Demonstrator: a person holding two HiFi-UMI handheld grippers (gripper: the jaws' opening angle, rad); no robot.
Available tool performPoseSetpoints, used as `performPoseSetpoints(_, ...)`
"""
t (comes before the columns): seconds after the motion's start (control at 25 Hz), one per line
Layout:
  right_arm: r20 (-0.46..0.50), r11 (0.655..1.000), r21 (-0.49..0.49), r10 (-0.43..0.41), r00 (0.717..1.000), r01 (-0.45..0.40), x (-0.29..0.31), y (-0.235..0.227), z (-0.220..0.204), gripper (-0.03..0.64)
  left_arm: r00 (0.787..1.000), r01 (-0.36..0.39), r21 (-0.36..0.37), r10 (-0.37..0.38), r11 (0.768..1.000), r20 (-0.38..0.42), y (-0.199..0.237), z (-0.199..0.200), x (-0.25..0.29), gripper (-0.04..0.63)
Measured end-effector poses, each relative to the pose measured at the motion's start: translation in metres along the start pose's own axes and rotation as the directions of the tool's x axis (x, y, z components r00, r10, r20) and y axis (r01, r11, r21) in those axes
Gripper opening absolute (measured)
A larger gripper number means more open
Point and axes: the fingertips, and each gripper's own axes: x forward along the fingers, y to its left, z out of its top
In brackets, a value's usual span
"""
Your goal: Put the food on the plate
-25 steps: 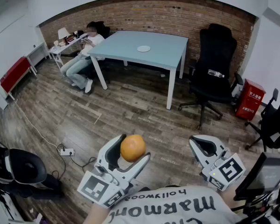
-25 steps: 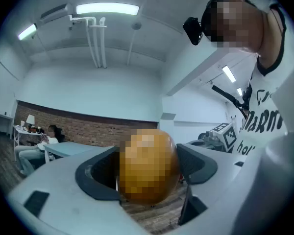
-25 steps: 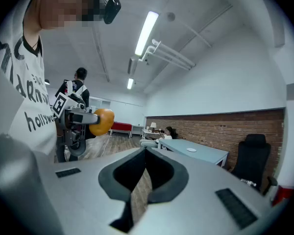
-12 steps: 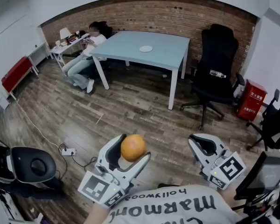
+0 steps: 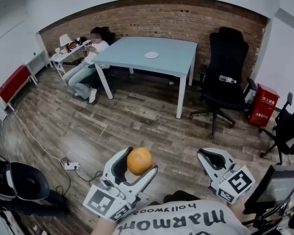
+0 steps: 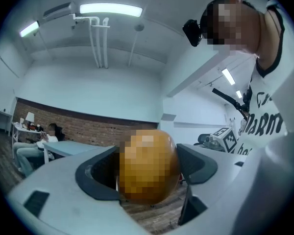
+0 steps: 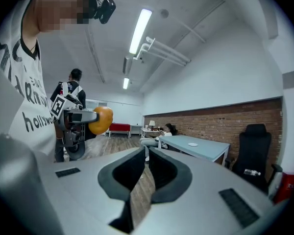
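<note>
My left gripper (image 5: 137, 164) is shut on an orange (image 5: 139, 160), held up in front of me above the wooden floor. The left gripper view has the orange (image 6: 148, 166) filling the space between the two jaws. My right gripper (image 5: 211, 159) is shut with nothing in it, low at the right. From the right gripper view I see its jaws closed (image 7: 147, 166) and the orange (image 7: 101, 120) off to the left. A small white plate (image 5: 151, 55) lies on the light blue table (image 5: 171, 60) far across the room; the plate (image 7: 192, 144) shows in the right gripper view too.
A black office chair (image 5: 225, 77) stands right of the table, another chair (image 5: 290, 131) at the far right. A seated person (image 5: 88, 65) is left of the table by a small desk. A cable and power strip (image 5: 68, 165) lie on the floor. A red box (image 5: 262, 104) stands by the wall.
The view has shifted slightly, with the table and plate a little nearer. Both grippers keep their pose and the orange stays clamped.
</note>
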Motion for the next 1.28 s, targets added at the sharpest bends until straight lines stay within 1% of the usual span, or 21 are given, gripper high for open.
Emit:
performPoseSetpoints(0.12,-0.012,0.998,0.064,-0.01,1.0,0.011,-0.001,-0.01,-0.007,0.011,0.999,0.036,-0.043,-0.036,0.998,-0.009,0.001,-0.006,0.01,0.345)
performPoseSetpoints(0.2,-0.015,0.995,0.099,-0.013,1.0,0.015,0.002,-0.019,-0.014,0.011,0.999,0.05,-0.041,-0.051,0.998,-0.015,0.002,-0.012,0.019,0.345)
performPoseSetpoints(0.28,-0.017,0.994,0.11,-0.012,1.0,0.014,0.011,-0.027,-0.02,0.011,0.999,0.047,-0.031,-0.048,0.998,-0.024,0.008,-0.017,0.028,0.345)
performPoseSetpoints(0.4,-0.009,0.996,0.092,-0.019,1.0,0.02,0.028,-0.046,-0.021,0.011,0.999,0.04,-0.036,-0.041,0.999,-0.023,0.024,-0.017,0.045,0.345)
performPoseSetpoints(0.48,0.01,0.996,0.093,-0.01,1.0,0.009,0.041,-0.062,-0.019,0.011,0.999,0.033,-0.036,-0.034,0.999,-0.019,0.035,-0.016,0.059,0.345)
performPoseSetpoints(0.6,0.071,0.993,0.104,0.039,0.997,-0.047,0.065,-0.081,-0.01,0.011,0.999,0.018,-0.011,-0.018,1.0,-0.028,0.053,-0.014,0.079,0.345)
performPoseSetpoints(0.68,0.094,0.992,0.094,0.076,0.993,-0.085,0.081,-0.093,-0.005,0.011,0.999,0.006,0.004,-0.006,1.0,-0.032,0.066,-0.013,0.094,0.345)
performPoseSetpoints(0.76,0.086,0.992,0.071,0.095,0.992,-0.101,0.096,-0.108,-0.003,0.011,1.0,-0.003,0.012,0.003,1.0,-0.027,0.079,-0.012,0.112,0.345)
performPoseSetpoints(0.88,0.064,0.995,0.044,0.084,0.994,-0.087,0.114,-0.14,-0.004,0.011,1.0,-0.007,0.017,0.008,1.0,-0.029,0.095,-0.012,0.142,0.345)
performPoseSetpoints(1.08,0.042,0.996,0.017,0.086,0.995,-0.086,0.14,-0.186,-0.009,0.011,0.999,-0.026,-0.001,0.026,1.0,-0.022,0.124,-0.018,0.184,0.345)
performPoseSetpoints(1.28,0.048,0.996,0.018,0.087,0.995,-0.088,0.16,-0.228,-0.011,0.011,1.0,-0.026,0.008,0.026,1.0,-0.016,0.142,-0.022,0.224,0.345)
